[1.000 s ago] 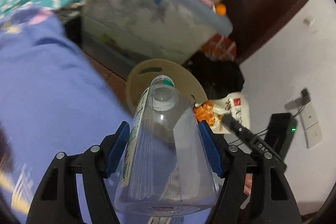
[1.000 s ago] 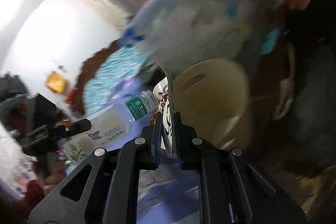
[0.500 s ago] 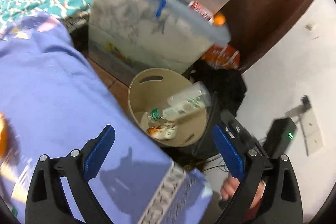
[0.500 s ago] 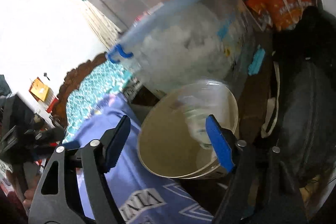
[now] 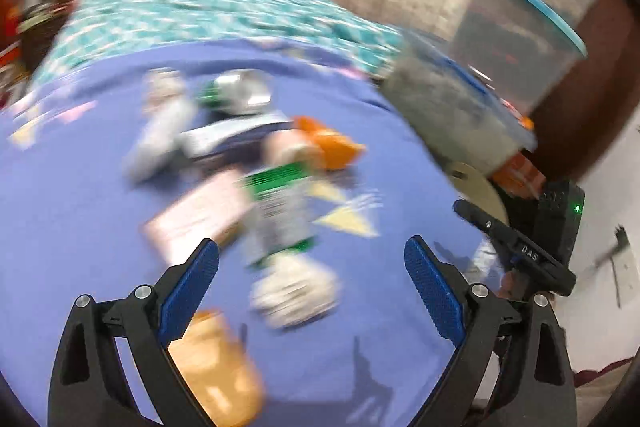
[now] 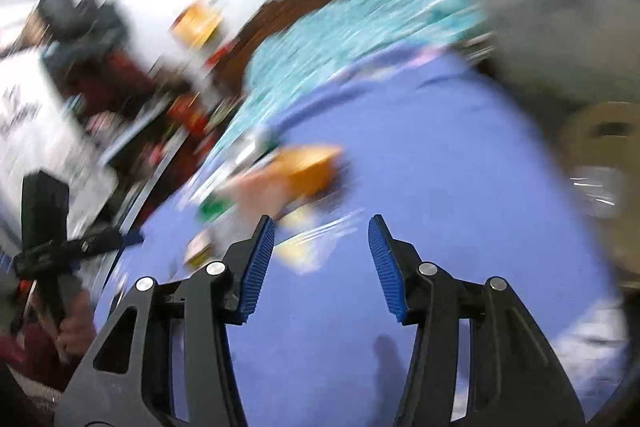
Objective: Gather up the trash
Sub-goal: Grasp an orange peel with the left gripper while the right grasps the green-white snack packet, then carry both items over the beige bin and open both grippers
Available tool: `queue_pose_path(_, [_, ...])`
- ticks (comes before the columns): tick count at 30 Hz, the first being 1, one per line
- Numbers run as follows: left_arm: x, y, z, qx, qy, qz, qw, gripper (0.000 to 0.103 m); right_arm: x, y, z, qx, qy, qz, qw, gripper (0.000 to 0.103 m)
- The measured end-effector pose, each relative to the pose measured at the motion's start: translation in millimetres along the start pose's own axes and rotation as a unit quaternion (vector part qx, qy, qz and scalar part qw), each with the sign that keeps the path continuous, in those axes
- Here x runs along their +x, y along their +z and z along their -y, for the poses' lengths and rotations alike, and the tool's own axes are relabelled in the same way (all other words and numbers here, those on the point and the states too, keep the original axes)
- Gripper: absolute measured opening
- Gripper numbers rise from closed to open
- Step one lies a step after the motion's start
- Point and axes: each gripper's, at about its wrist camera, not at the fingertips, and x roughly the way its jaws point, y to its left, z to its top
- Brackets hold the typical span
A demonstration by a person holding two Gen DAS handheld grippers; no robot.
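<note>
Fingers of the left gripper (image 5: 312, 285) stand wide with nothing between them. Right gripper (image 6: 322, 265) has just been closing, gap half-wide, empty. Blurred trash (image 5: 280, 195) lies scattered on the purple sheet (image 5: 60, 195) at twelve o'clock from the left gripper. Beige bin (image 6: 604, 143) sits at two o'clock from the right gripper.

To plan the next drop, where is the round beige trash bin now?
The round beige trash bin shows at the right edge of the right wrist view, off the edge of the purple bedsheet. In the left wrist view only its rim peeks out below the clear storage box.
</note>
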Motion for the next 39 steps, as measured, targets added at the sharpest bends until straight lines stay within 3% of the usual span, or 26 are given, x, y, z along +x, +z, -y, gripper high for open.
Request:
queue_pose_path(4, [-25,-27,-38,-0.036,0.023,0.003,0.9991,0.091,67,3,-33,-0.034,0.007,-0.063,0.997,0.052])
queue_pose_path(8, [-29,-50,-52,-0.055,0.001,-0.012,0.9984,0.094,120,5,-45,-0.03,-0.002,-0.109,0.994,0.063])
queue_pose_path(10, [-21,-60,-52,-0.05,0.0,-0.026,0.9984,0.094,137,1,-46,-0.023,-0.002,-0.125,0.992,0.062])
queue_pose_path(12, [-9,-66,-55,-0.055,0.003,-0.043,0.9976,0.094,145,-7,-54,-0.017,0.021,-0.146,0.989,0.034])
queue_pose_path(14, [1,-70,-61,-0.073,-0.007,-0.057,0.9957,0.094,136,-15,-65,-0.021,0.045,-0.14,0.989,0.021])
queue_pose_path(18, [5,-78,-75,-0.082,-0.006,-0.059,0.9949,0.094,92,-30,-90,-0.055,0.074,-0.098,0.991,0.017])
queue_pose_path(21, [7,-82,-78,-0.088,-0.009,-0.061,0.9942,0.093,50,-32,-99,-0.09,0.057,-0.028,0.994,0.017])
queue_pose_path(22, [9,-83,-79,-0.09,-0.012,-0.063,0.9939,0.091,36,-35,-98,-0.098,0.038,-0.001,0.994,0.017])
queue_pose_path(24, [16,-84,-78,-0.091,-0.018,-0.072,0.9931,0.077,18,-40,-86,-0.081,0.004,0.027,0.996,0.017])
queue_pose_path(26, [26,-85,-78,-0.098,-0.021,-0.089,0.991,0.052,4,-43,-66,-0.048,-0.017,0.041,0.998,0.017])
queue_pose_path(27, [26,-84,-78,-0.096,-0.014,-0.082,0.9918,0.047,-1,-43,-59,-0.037,-0.023,0.045,0.998,0.017])
queue_pose_path(28, [28,-83,-77,-0.096,-0.008,-0.085,0.9917,0.032,-7,-46,-48,-0.022,-0.029,0.048,0.998,0.017])
queue_pose_path(30, [31,-82,-82,-0.109,-0.017,-0.094,0.9894,0.019,-16,-50,-32,0.001,-0.039,0.052,0.998,0.017])
queue_pose_path(36, [8,-60,-64,-0.1,-0.04,-0.057,0.9926,0.018,-42,-50,1,0.042,-0.059,0.075,0.995,0.017])
queue_pose_path(39, [5,-32,-41,-0.078,-0.053,-0.041,0.9947,0.018,-50,-54,23,0.071,-0.072,0.08,0.992,0.017])
